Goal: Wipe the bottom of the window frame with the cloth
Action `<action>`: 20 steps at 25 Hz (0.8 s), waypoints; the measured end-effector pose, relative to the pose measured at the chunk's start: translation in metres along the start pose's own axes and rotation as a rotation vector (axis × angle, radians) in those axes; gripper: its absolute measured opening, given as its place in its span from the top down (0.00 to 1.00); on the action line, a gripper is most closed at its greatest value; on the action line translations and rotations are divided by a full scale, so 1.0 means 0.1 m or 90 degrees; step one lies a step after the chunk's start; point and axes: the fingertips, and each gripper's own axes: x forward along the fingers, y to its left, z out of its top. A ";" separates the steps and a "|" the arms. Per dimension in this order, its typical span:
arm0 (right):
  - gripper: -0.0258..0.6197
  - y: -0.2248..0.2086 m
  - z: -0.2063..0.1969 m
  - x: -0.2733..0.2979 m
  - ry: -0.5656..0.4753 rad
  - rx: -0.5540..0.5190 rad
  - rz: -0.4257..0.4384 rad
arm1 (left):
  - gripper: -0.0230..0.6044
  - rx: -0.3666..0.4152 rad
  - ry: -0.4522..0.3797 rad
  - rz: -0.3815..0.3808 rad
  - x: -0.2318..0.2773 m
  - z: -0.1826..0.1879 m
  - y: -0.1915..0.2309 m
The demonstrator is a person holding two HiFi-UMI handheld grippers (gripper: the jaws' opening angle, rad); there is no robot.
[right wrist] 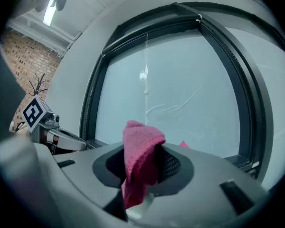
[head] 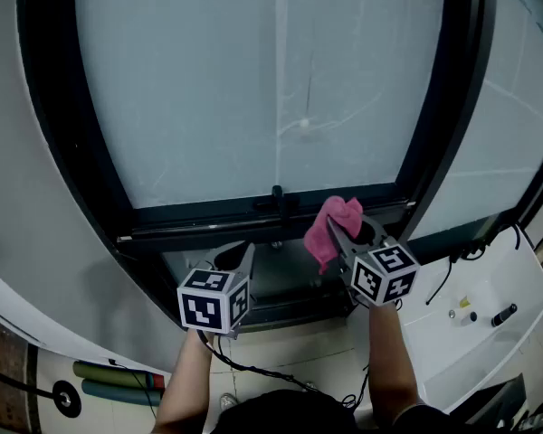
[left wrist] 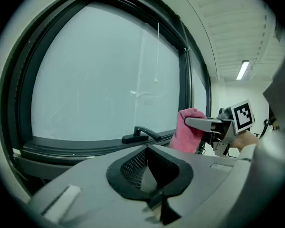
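Right gripper (head: 344, 238): clamps pink cloth (head: 337, 215) beside bottom frame rail (head: 208, 213).
Left gripper (head: 238, 253): jaws together, empty.
Progress: wiping seemingly just starting; most of rail left.

No readable text (only square markers (head: 202, 310) on left hand-held gripper (head: 246, 251) and right hand-held gripper (head: 335, 233)).

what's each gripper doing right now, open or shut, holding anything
left gripper: shut, nothing between its jaws.
right gripper: shut on the pink cloth.
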 end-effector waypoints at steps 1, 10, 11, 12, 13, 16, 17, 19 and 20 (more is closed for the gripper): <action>0.77 -0.06 0.00 0.02 0.002 -0.003 -0.003 | 0.95 0.001 0.000 -0.003 0.04 0.01 -0.03; 0.77 -0.97 0.02 0.00 0.012 -0.027 -0.068 | 0.95 0.025 0.002 -0.060 0.50 0.10 -0.55; 0.77 -1.09 0.03 0.00 0.012 -0.030 -0.077 | 0.95 0.028 0.003 -0.066 0.56 0.10 -0.61; 0.77 -1.21 0.03 -0.01 0.012 -0.032 -0.086 | 0.95 0.030 0.004 -0.072 0.62 0.11 -0.68; 0.77 -1.32 0.04 -0.02 0.013 -0.035 -0.094 | 0.95 0.032 0.006 -0.078 0.69 0.11 -0.75; 0.77 -1.67 0.05 -0.04 0.016 -0.046 -0.119 | 0.95 0.038 0.010 -0.093 0.89 0.11 -0.96; 0.77 -1.78 0.07 -0.04 0.015 -0.051 -0.128 | 0.95 0.039 0.011 -0.098 0.95 0.11 -1.02; 0.77 -1.99 0.13 -0.04 0.012 -0.065 -0.147 | 0.95 0.042 0.013 -0.108 1.08 0.12 -1.15; 0.77 -2.09 0.15 -0.04 0.012 -0.075 -0.158 | 0.95 0.043 0.016 -0.113 1.13 0.12 -1.21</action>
